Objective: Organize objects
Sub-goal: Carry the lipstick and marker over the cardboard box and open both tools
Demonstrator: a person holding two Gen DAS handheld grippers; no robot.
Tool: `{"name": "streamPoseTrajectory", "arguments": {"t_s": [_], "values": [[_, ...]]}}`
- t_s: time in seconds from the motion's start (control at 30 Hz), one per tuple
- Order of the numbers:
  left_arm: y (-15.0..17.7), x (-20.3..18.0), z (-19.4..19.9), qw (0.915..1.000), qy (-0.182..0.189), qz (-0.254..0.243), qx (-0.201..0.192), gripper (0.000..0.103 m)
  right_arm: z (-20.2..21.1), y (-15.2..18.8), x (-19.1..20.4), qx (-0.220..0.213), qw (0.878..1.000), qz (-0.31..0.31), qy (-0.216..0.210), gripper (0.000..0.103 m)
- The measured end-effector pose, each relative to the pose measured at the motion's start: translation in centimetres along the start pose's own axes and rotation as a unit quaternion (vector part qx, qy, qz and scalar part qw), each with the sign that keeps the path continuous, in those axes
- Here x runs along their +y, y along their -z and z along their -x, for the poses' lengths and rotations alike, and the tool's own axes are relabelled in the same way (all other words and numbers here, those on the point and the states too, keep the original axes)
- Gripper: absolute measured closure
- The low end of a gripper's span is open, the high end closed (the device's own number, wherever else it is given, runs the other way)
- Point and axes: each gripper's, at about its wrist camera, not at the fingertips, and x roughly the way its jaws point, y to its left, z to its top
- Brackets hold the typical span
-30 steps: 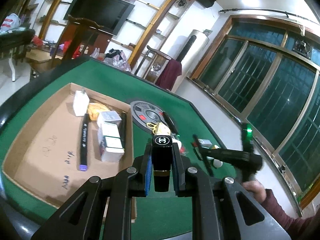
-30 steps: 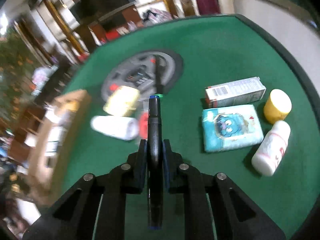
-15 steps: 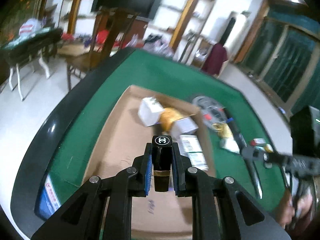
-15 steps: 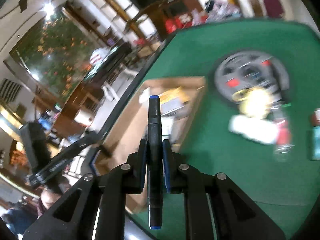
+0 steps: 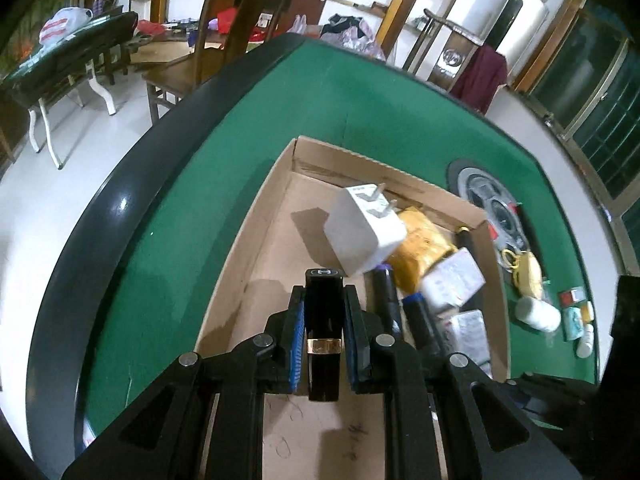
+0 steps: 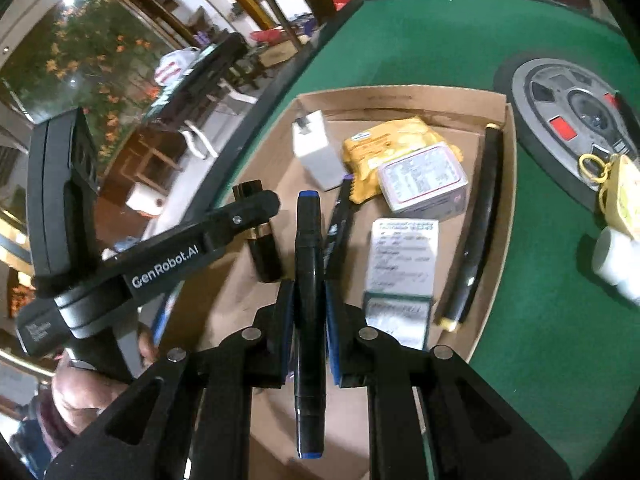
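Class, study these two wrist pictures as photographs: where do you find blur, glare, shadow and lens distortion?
Left wrist view: fisheye bends the table rim, which carries a bright glare streak; the white charger casts a sharp shadow inside the cardboard box. Right wrist view: motion blur smears the white leaflet, while the marker stays crisp.

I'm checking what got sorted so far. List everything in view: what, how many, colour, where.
Shallow cardboard tray: one, brown, on the green felt table.
White plug charger: one, in the tray's far end.
Yellow soft packet: one, in the tray beside the charger.
Small printed cartons: two, white, mid tray.
Long black tube with gold ends: one, along the tray's right wall.
Round grey dial panel: one, set in the table.
Black gold-banded lipstick: one, held in the left tongs.
Black blue-capped marker: one, held in the right tongs.
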Motion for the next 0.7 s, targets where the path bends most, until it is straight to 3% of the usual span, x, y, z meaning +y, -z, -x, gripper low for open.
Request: {"name": "streamPoseTrajectory", "arguments": {"t_s": [0.23, 0.3, 0.37, 0.57, 0.7], "values": [[-0.9, 0.5, -1.2, 0.9997, -0.007, 0.024, 0.003, 0.087, 0.4, -1.0, -0.4, -0.015, 0.998, 0.005, 0.058, 0.09], [-1.1, 0.9, -1.0, 0.9991, 0.004, 0.042, -0.003, 0.078, 0.5, -1.3, -0.4, -0.016, 0.998, 0.003, 0.066, 0.09], [-1.1, 1.6, -0.5, 0.9974, 0.022, 0.067, -0.011, 0.057, 0.3, -1.6, -0.1, -0.018, 0.997, 0.004, 0.076, 0.09], [-0.1, 2.3, 3.2, 0.9954, 0.014, 0.072, -0.062, 0.052, 0.1, -3.0, -0.5, -0.015, 0.997, -0.004, 0.077, 0.09], [1.1, 2.9, 5.5, 0.9918, 0.014, 0.085, -0.094, 0.046, 0.5, -3.3, -1.3, -0.014, 0.998, -0.015, 0.058, 0.077]]}}
